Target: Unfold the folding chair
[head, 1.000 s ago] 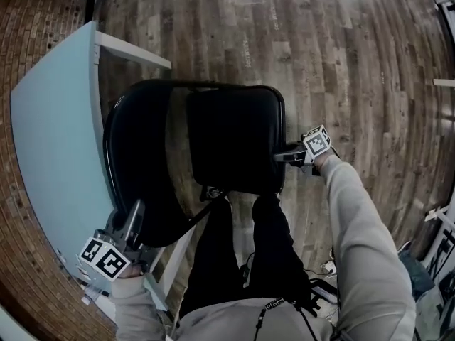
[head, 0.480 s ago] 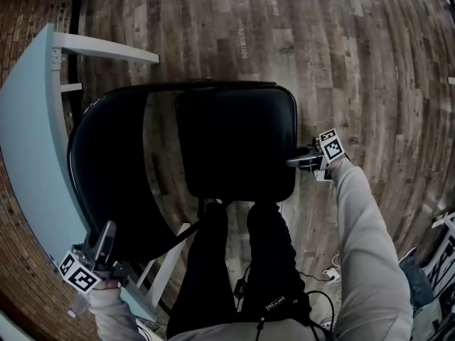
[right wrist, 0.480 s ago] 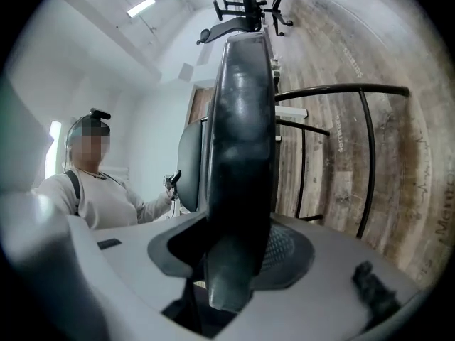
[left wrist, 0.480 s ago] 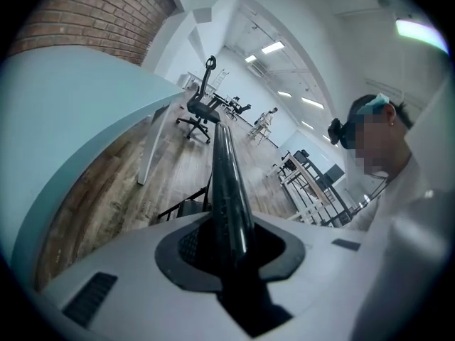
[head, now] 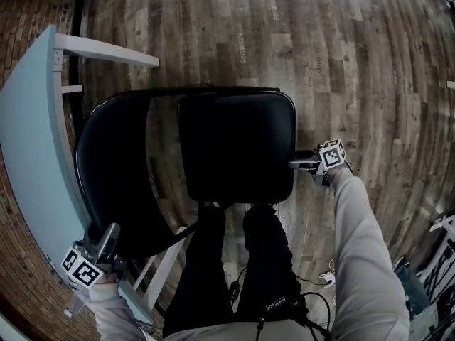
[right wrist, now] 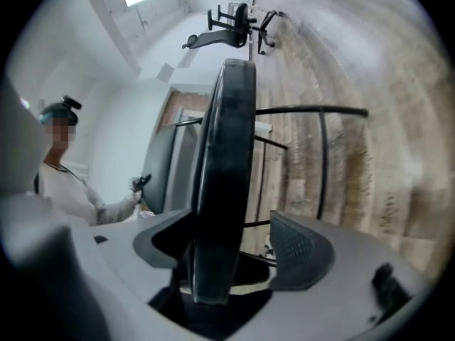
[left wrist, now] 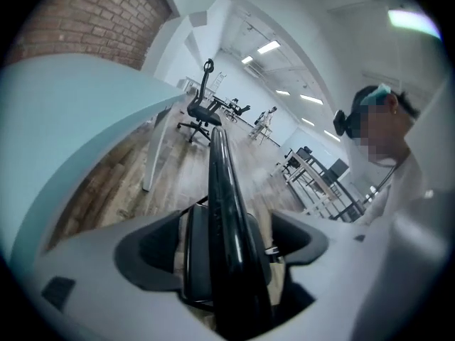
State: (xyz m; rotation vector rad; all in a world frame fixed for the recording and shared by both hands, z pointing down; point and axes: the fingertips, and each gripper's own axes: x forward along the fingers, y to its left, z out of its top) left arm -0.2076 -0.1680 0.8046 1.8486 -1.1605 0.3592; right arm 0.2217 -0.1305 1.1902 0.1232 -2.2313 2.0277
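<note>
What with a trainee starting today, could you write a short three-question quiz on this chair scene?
1. True or false: the seat of the folding chair lies flat against the backrest.
2. What stands between the right claw's jaws? A seat edge; B table leg; C cable.
3. Fill in: the left claw straddles the ___ edge.
Key: 1 false; 2 A; 3 backrest. Both claws' jaws have just been opening around the chair.

I count one black folding chair (head: 234, 148) and one pale blue table (head: 28, 155). My claws number two, the left gripper (head: 111, 233) and the right gripper (head: 293, 163).
</note>
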